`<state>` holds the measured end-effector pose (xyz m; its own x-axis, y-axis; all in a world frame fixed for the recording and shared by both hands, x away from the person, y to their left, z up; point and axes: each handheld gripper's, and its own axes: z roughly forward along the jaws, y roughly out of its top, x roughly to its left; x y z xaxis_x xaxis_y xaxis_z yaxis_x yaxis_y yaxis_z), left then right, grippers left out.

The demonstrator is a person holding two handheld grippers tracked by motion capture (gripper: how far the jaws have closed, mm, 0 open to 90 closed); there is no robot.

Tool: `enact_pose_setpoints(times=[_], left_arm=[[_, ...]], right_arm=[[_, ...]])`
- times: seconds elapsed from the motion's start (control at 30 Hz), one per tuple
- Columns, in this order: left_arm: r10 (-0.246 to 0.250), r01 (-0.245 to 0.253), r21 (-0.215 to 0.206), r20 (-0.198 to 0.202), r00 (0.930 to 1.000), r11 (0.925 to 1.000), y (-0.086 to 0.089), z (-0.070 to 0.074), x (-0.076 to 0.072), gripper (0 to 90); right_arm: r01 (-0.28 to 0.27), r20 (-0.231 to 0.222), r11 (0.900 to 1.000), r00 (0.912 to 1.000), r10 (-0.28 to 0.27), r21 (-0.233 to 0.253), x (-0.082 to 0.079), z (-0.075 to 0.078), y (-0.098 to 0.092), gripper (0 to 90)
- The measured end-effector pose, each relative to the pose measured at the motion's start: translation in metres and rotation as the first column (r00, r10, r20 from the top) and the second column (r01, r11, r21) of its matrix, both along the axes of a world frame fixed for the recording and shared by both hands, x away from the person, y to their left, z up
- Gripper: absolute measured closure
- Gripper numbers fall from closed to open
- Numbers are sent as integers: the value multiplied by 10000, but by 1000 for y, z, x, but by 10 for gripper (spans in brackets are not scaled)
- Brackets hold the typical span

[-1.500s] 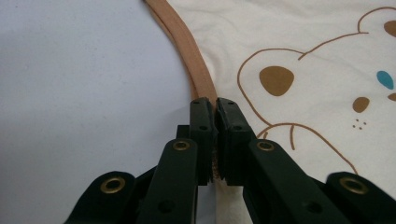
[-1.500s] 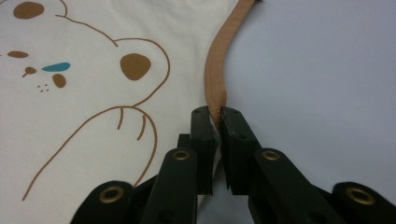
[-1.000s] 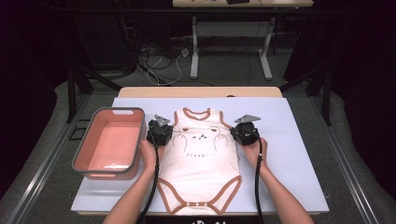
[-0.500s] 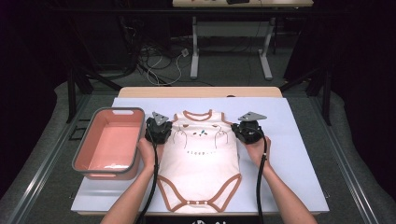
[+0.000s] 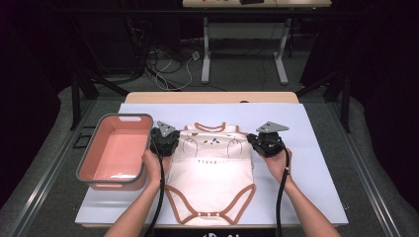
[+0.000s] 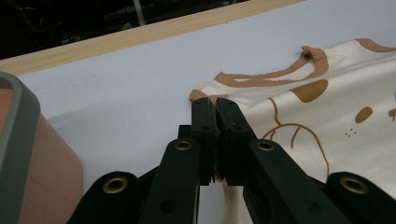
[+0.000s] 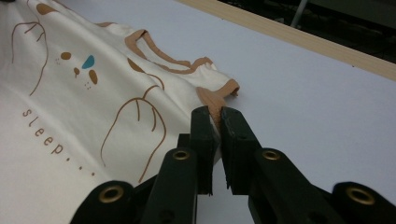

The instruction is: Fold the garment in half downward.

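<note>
With the left gripper (image 5: pixel 166 139) and right gripper (image 5: pixel 265 143) each clenched on a shoulder of the bodysuit (image 5: pixel 212 177) lying mid-table right of the pink bin (image 5: pixel 116 150), we should lift both shoulders evenly, keeping the fabric taut.

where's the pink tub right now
In the high view the pink tub sits at the left edge of the white mat, just left of the left gripper and the baby bodysuit.
</note>
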<state>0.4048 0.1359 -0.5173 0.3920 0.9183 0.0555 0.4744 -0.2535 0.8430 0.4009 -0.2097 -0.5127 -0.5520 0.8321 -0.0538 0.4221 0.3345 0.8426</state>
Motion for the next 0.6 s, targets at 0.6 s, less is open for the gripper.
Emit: enact_pose_setpoints(times=[0.6], left_arm=[[-558,468,1326,645,9964,9901,-2,0,-53,859]], right_arm=[[-974,-189,9938,9952,965,-531,-48,3,4,842]])
